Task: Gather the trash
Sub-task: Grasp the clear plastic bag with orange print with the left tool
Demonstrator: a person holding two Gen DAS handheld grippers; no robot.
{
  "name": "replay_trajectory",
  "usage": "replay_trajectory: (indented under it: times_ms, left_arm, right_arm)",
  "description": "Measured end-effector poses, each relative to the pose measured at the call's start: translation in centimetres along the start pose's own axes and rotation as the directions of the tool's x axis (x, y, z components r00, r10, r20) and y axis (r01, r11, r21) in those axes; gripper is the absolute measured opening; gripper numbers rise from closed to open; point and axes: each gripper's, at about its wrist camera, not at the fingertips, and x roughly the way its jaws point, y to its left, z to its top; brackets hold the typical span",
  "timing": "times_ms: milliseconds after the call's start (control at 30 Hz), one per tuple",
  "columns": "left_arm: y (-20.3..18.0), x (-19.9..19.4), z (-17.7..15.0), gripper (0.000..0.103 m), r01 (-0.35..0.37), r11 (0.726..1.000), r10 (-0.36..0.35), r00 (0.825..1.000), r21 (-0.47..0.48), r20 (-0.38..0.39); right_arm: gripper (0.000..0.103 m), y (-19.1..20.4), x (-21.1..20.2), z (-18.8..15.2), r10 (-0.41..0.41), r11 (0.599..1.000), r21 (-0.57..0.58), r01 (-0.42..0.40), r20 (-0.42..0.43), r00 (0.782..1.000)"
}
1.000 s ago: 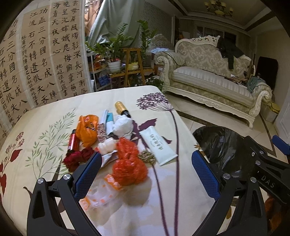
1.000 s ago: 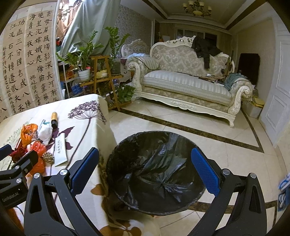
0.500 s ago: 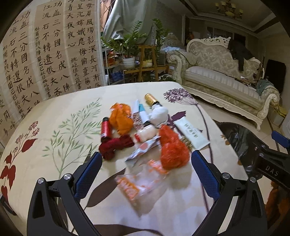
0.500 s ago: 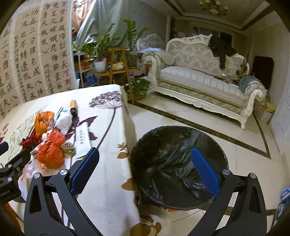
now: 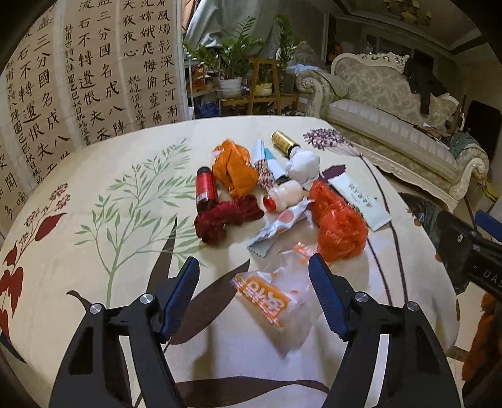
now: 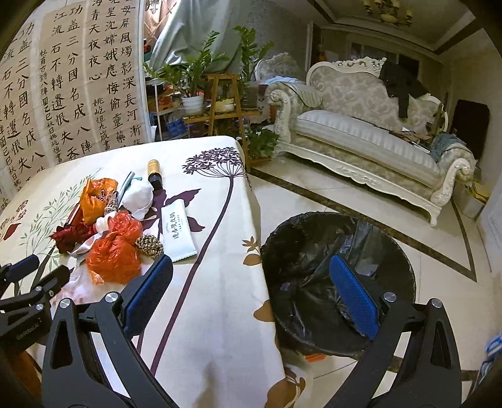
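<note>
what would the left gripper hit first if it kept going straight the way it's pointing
Probably the clear wrapper with orange print, lying on the tablecloth between the left gripper's closing jaws, untouched so far; depth is uncertain.

Background: floral tablecloth [image 5: 94, 226] on the table, leaf and flower prints. Calligraphy panels [image 5: 94, 78] behind it on the left. Potted plants [image 6: 191, 78] on a wooden stand [image 6: 224, 103] at the back. Ornate cream sofa [image 6: 370, 125] on the right, dark garment [image 6: 400, 84] draped over its backrest. Chandelier [image 6: 387, 11] overhead. Tiled floor [image 6: 313, 194] with a dark border stripe.
</note>
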Motion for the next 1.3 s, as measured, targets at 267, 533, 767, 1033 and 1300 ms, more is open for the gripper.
replay_trajectory:
  times_ms: [267, 533, 767, 1033, 1300]
  left_arm:
    - [-0.7, -0.1, -0.4, 0.078, 0.01, 0.999, -0.01, 1.0, 0.034, -0.003]
    - [-1.6, 1.5, -0.7, 0.081, -0.006, 0.996, 0.01, 0.999, 0.089, -0.048]
    - [-1.9, 1.9, -1.1, 0.055, 0.04, 0.995, -0.033, 0.996, 0.092, -0.078]
    - [-1.9, 1.0, -1.3, 0.048, 0.055, 0.992, -0.05, 0.997, 0.11, -0.05]
    - [-1.0, 0.2, -1.5, 0.045, 0.087, 0.993, -0.083, 0.995, 0.078, -0.047]
  right_arm:
    - [0.088, -0.7, 0.3, -0.3, 0.01, 1.0, 0.02, -0.01, -0.02, 1.0]
    - [0.088, -1.5, -0.4, -0.5, 0.017, 0.999, 0.042, -0.016, -0.011, 1.0]
    - [0.088, -1.8, -0.5, -0.8, 0.025, 0.998, 0.059, -0.024, -0.013, 1.0]
    - [0.088, -1.5, -0.7, -1.0, 0.035, 0.998, 0.056, -0.034, -0.014, 0.999]
    - [0.088, -0.5, -0.7, -0.8, 0.048, 0.998, 0.039, -0.048, -0.015, 0.999]
